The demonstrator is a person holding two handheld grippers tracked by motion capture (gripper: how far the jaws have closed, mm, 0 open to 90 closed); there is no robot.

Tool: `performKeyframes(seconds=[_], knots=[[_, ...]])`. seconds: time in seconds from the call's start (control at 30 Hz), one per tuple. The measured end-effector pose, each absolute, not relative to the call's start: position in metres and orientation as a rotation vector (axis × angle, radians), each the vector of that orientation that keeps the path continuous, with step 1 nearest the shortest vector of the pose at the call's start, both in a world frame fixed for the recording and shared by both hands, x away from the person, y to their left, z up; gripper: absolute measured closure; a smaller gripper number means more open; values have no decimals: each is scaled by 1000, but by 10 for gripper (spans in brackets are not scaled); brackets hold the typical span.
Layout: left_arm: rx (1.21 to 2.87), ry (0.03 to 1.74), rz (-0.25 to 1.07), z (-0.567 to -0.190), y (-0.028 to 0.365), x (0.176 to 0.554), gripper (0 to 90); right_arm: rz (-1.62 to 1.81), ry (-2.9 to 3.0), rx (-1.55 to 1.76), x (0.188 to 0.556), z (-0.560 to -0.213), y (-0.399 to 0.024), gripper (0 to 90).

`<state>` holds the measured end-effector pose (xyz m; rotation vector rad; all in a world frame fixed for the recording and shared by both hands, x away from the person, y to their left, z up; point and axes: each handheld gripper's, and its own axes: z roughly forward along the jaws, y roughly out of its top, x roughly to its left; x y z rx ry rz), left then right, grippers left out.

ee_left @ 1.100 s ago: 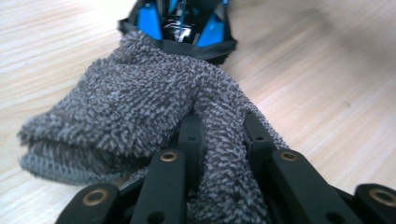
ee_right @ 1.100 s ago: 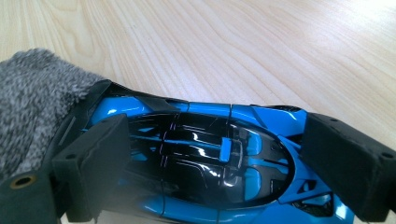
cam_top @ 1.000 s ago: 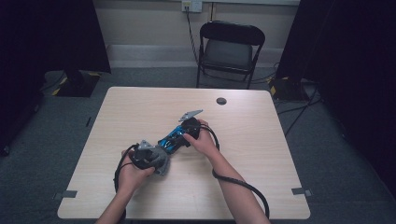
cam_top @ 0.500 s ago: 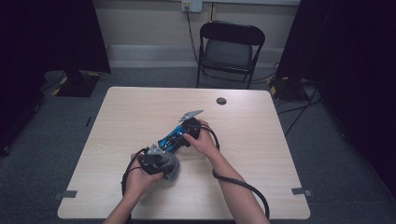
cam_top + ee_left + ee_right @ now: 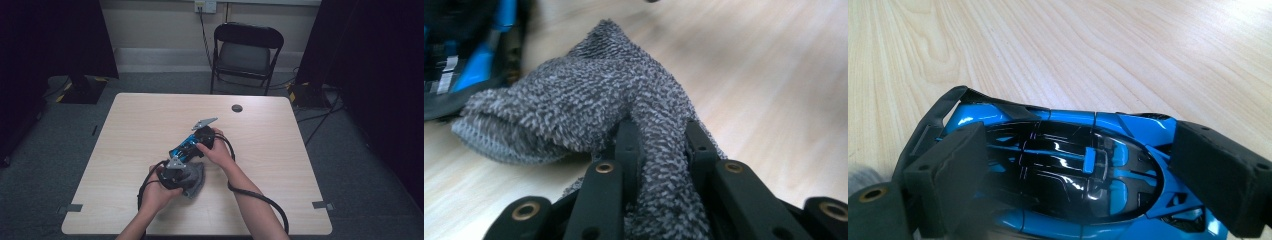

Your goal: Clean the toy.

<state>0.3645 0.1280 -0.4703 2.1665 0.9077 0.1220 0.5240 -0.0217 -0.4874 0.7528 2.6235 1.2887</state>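
A blue and black toy car (image 5: 181, 149) lies near the middle of the wooden table (image 5: 125, 130). My right gripper (image 5: 190, 144) is shut on it, one pad on each flank. In the right gripper view the black pads (image 5: 950, 167) clamp the car's (image 5: 1048, 192) sides, and the gripper (image 5: 1080, 150) looks down on its glossy roof. My left gripper (image 5: 182, 173) is shut on a grey fuzzy cloth (image 5: 194, 179) right beside the car's near end. In the left gripper view a fold of the cloth (image 5: 574, 100) is pinched between the jaws (image 5: 659, 137), and the car (image 5: 474, 60) is at the upper left.
A small black round object (image 5: 236, 108) lies near the table's far edge. A black folding chair (image 5: 245, 50) stands behind the table. Cables trail from both grippers toward the near edge.
My left gripper has slid to the right with the cloth, closer to the car's near end. The right gripper and the car have stayed put.
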Motion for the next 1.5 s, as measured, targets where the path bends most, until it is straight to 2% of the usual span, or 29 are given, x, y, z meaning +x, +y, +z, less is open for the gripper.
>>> performKeyframes(seconds=[0.4,0.83,1.2,1.5], knots=[[2185,821,109,-452,135,362,741,1297,2620,753,524,-488,-22,79],[2064,899,166,-428,193,368,739,1301,2616,752,523,-488,-22,79],[1914,1022,269,-421,238,373,738,1304,2613,755,523,-488,-22,79],[1853,1198,398,-445,263,386,738,1300,2617,756,523,-488,-22,79]])
